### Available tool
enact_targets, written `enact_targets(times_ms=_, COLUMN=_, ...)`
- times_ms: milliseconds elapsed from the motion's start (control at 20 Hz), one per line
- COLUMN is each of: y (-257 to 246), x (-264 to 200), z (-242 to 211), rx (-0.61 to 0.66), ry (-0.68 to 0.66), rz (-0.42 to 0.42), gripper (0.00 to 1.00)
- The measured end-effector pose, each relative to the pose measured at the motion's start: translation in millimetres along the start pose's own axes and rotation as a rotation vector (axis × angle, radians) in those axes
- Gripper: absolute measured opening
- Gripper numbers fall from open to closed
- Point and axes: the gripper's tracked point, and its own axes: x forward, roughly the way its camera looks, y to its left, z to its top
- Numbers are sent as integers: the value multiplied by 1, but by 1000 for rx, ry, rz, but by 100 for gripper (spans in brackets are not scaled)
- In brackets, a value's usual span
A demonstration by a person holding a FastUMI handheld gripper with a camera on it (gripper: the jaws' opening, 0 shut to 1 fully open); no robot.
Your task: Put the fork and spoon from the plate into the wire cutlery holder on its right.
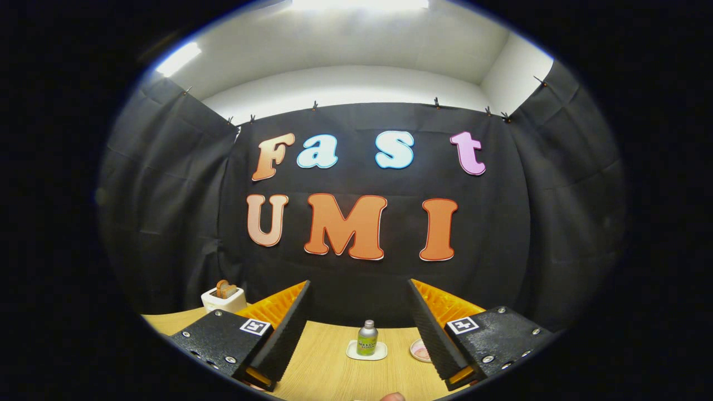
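**Gripper raised and empty, task items out of frame**

While the fingers are held level and aimed at the back wall, the gripper (356, 340) is well above the table (328, 362), jaws wide apart with nothing between them. Looks like a start or transit pose: open and ready, not committed to any pick.

- Between and beyond the fingers: a small green-labelled bottle (367, 337) standing upright on a pale square coaster (366, 351), near the far edge of the table.
- Just inside the right finger (440, 334): a small pinkish round dish (419, 350), partly hidden by the finger pad. Can't tell what's in it.
- Beyond the left finger (281, 334): a white toaster (224, 299) with toast sticking up out of it, at the far left of the table.
- Plate, fork, spoon, wire holder: can't place any of them from this view. My guess is they sit lower and nearer than the camera is looking, given how high it's pitched.
- Something small and rounded (393, 396) at the near edge, between the fingers. Too cropped to identify.

Judgement: task not started. Next move likely needs the gripper tipped down to find the plate before closing on anything.
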Motion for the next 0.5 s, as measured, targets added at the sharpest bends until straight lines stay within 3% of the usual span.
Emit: enact_targets(times_ms=500, y=37, x=10, z=14, rx=12, ry=-5, rz=11, gripper=99)
